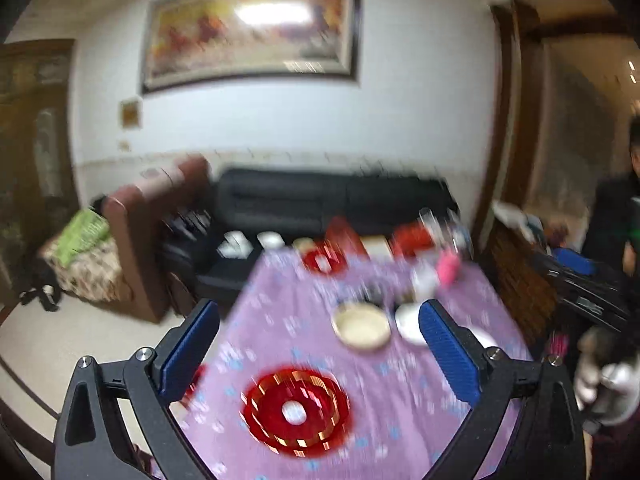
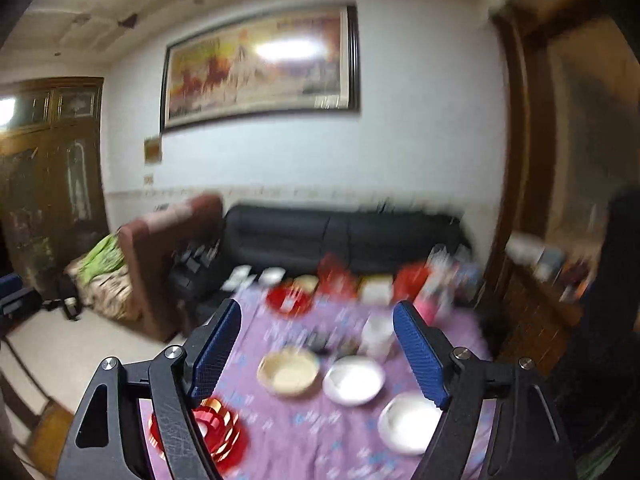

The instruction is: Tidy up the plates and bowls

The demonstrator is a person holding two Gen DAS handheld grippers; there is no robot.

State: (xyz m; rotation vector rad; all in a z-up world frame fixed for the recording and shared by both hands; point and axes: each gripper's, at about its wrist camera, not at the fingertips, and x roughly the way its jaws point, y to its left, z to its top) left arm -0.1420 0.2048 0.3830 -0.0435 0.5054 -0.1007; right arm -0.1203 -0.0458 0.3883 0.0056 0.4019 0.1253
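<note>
Purple flowered tablecloth (image 2: 288,432) carries three round bowls in a loose row: one cream bowl (image 2: 288,374) and two white bowls (image 2: 353,379) (image 2: 410,422), all rim-up. Two red gold-trimmed scalloped plates lie flat, one near (image 1: 296,410) and one far (image 1: 322,260). Left gripper (image 1: 320,356) and right gripper (image 2: 318,354) both hover spread wide, holding nothing.

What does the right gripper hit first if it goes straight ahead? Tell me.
Probably a bowl. The right gripper is open and empty, aimed down at the table; the cream bowl and a white bowl lie between its fingers. Blur makes depth uncertain.
</note>
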